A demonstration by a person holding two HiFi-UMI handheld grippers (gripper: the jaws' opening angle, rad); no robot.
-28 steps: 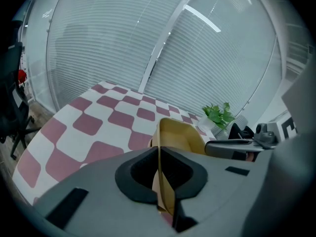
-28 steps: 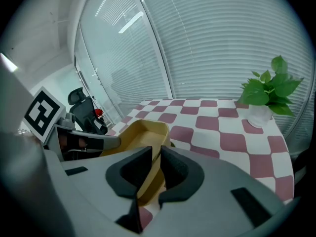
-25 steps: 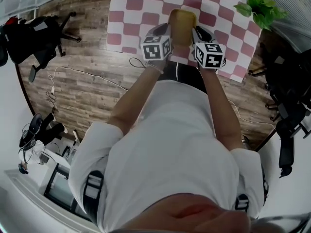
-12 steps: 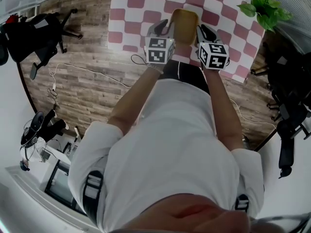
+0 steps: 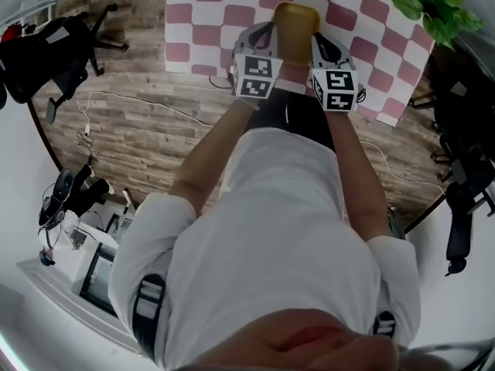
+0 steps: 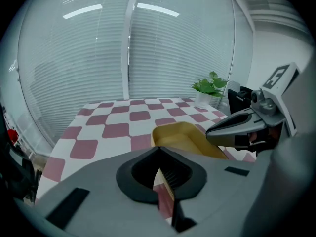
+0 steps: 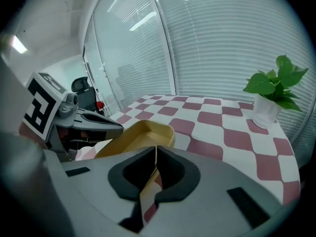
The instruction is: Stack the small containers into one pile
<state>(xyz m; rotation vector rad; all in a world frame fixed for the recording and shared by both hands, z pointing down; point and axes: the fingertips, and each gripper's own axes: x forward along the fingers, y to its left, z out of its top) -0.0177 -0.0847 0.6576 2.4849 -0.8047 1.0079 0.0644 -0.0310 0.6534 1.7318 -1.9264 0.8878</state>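
Container [image 5: 295, 29] lies lengthwise away from you at the worktop's [image 5: 363, 29] near edge, left fingers [image 6: 134, 176] pinching its left wall, right fingers [image 7: 174, 177] just closed on its right wall.

Office or office-style lab room: black swivel chair [image 5: 48, 52] on a wood-plank floor [image 5: 131, 130], more dark chairs [image 5: 462, 188] along the right side, loose cable [image 5: 147, 110] trailing over the floor, glass walls with shut slatted blinds [image 6: 89, 68], ceiling strip lights [image 6: 81, 11] mirrored in the glass, table under a pink-and-white checked cloth [image 5: 205, 22], potted plant [image 7: 272, 90] at the tabletop's far right corner, heap of dark gear [image 5: 66, 199] by the wall
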